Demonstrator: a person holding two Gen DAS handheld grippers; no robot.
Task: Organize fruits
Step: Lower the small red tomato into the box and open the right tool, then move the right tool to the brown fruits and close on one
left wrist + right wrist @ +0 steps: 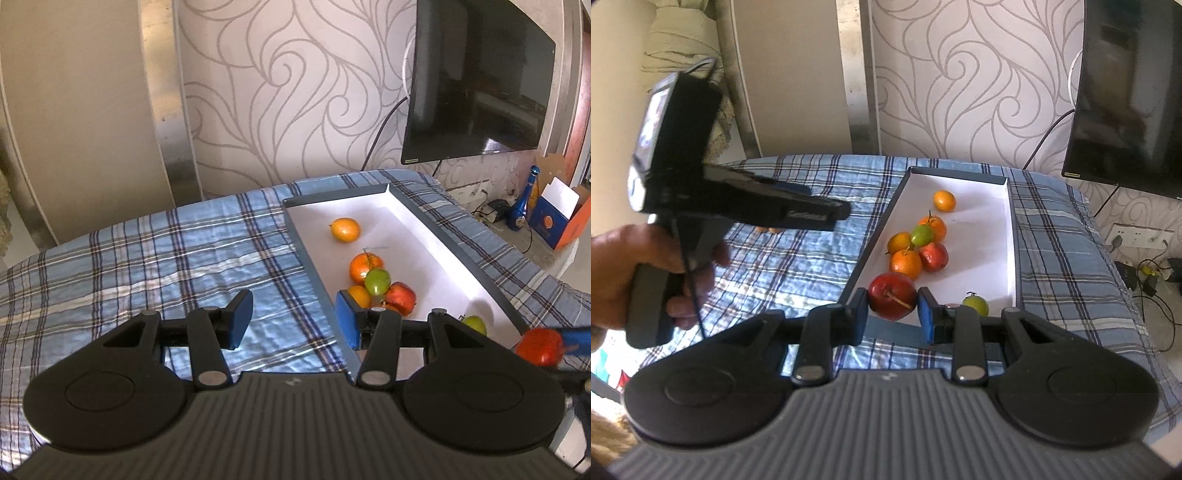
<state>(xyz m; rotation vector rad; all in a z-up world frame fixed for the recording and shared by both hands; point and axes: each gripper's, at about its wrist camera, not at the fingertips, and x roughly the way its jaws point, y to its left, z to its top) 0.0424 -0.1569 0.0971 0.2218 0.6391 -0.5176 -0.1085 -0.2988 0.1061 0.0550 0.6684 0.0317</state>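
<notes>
A white box with dark walls [436, 236] [1012, 236] lies on the plaid cloth and holds several fruits: oranges [365, 266] [905, 264], a green fruit [377, 279] [922, 234], a small red apple [400, 297] [933, 256], a yellow-orange fruit [345, 229] [944, 200] and a green fruit near the front [474, 324] [975, 305]. My right gripper [892, 308] is shut on a red apple [892, 301] [540, 346] above the box's near end. My left gripper [293, 319] is open and empty, over the cloth at the box's left wall.
A table under a blue plaid cloth [147, 258] [798, 258] stands against a patterned wall. A dark TV [476, 81] hangs at the right. A blue bottle [522, 206] and cartons stand on the floor at the right. Cables and a socket [1137, 236] are at the right.
</notes>
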